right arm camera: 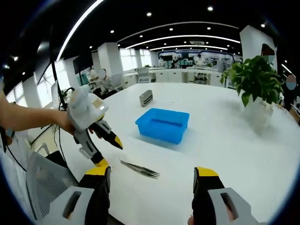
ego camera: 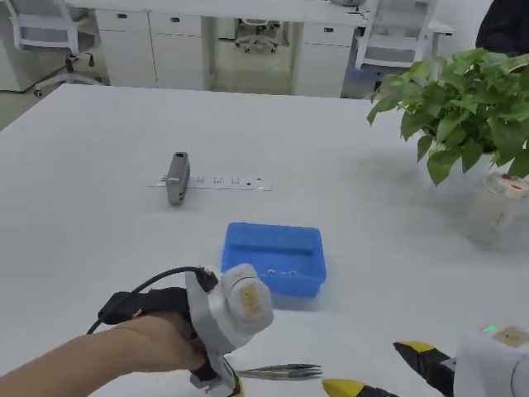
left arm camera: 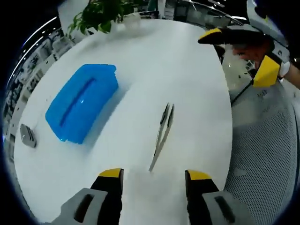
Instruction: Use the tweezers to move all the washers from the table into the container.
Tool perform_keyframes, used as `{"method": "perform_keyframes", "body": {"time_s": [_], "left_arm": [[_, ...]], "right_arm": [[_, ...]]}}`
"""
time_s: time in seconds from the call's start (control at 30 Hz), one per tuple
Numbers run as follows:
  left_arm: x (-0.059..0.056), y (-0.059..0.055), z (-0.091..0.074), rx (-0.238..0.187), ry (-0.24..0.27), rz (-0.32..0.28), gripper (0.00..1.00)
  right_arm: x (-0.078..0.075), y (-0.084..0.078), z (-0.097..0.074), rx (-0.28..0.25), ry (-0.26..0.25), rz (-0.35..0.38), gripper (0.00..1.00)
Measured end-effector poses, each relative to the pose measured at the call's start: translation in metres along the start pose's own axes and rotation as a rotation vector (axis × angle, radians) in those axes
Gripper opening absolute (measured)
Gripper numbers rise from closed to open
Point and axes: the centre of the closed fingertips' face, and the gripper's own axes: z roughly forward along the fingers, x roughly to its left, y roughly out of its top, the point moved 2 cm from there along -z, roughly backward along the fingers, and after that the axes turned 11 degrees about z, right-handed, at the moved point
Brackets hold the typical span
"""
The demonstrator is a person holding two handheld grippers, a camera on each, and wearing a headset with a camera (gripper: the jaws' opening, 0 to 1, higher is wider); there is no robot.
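Tweezers (left arm camera: 161, 133) before left tool (left arm camera: 154, 174), jaws spread, right tool (right arm camera: 153, 171) likewise

No writing can be read anywhere; the label on the jar (ego camera: 494, 208) is too blurred.

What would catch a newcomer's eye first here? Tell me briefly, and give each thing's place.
The bright blue container stands out in the middle of the white table, with a leafy green plant at the far right. Near the front edge, slim metal tweezers lie flat on the table between the left tool and the right tool, both open and holding nothing.
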Motion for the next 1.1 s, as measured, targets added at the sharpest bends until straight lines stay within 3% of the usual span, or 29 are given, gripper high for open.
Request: {"method": "perform_keyframes", "body": {"time_s": [0.07,0.13,0.17,0.27,0.37,0.5,0.53,0.7,0.73,0.77,0.83,0.9,0.93,1.1], "left_arm": [[-0.002,0.000,-0.014,-0.084,0.029,-0.082,0.70],[-0.003,0.000,-0.027,-0.156,0.074,-0.137,0.80],[-0.006,-0.002,-0.032,-0.161,0.080,-0.154,0.84],[-0.009,-0.011,-0.051,-0.225,0.150,-0.231,0.94],[-0.009,-0.019,-0.067,-0.290,0.199,-0.324,0.99],[-0.009,-0.025,-0.101,-0.453,0.292,-0.481,0.99],[-0.008,-0.026,-0.108,-0.477,0.315,-0.498,0.99],[-0.007,-0.052,-0.146,-0.502,0.532,-0.533,0.99],[-0.007,-0.053,-0.148,-0.507,0.544,-0.535,0.99],[-0.009,-0.061,-0.156,-0.514,0.595,-0.543,0.99],[-0.012,-0.068,-0.162,-0.504,0.634,-0.549,0.99],[-0.015,-0.073,-0.168,-0.533,0.677,-0.581,0.99],[-0.019,-0.074,-0.168,-0.534,0.671,-0.588,0.99],[-0.027,-0.092,-0.170,-0.472,0.753,-0.614,0.99]], "right_arm": [[-0.002,0.002,-0.002,-0.022,-0.021,-0.001,0.73],[-0.002,0.011,-0.004,-0.088,-0.032,0.011,0.77],[-0.001,0.014,-0.004,-0.117,-0.026,0.023,0.82],[-0.002,0.016,-0.005,-0.132,-0.032,0.034,0.90],[-0.002,0.017,-0.006,-0.148,-0.028,0.036,0.96],[-0.001,0.020,-0.007,-0.183,-0.018,0.046,0.99],[-0.002,0.020,-0.008,-0.185,-0.019,0.046,0.99],[-0.002,0.019,-0.010,-0.193,-0.031,0.045,0.99],[-0.001,0.019,-0.010,-0.194,-0.030,0.044,0.99],[-0.001,0.018,-0.011,-0.195,-0.031,0.038,0.99],[-0.001,0.015,-0.011,-0.191,-0.037,0.028,0.99],[-0.002,0.013,-0.012,-0.190,-0.044,0.026,0.99],[-0.003,0.012,-0.012,-0.190,-0.047,0.029,0.99],[-0.004,0.013,-0.015,-0.198,-0.053,0.033,0.99]]}}
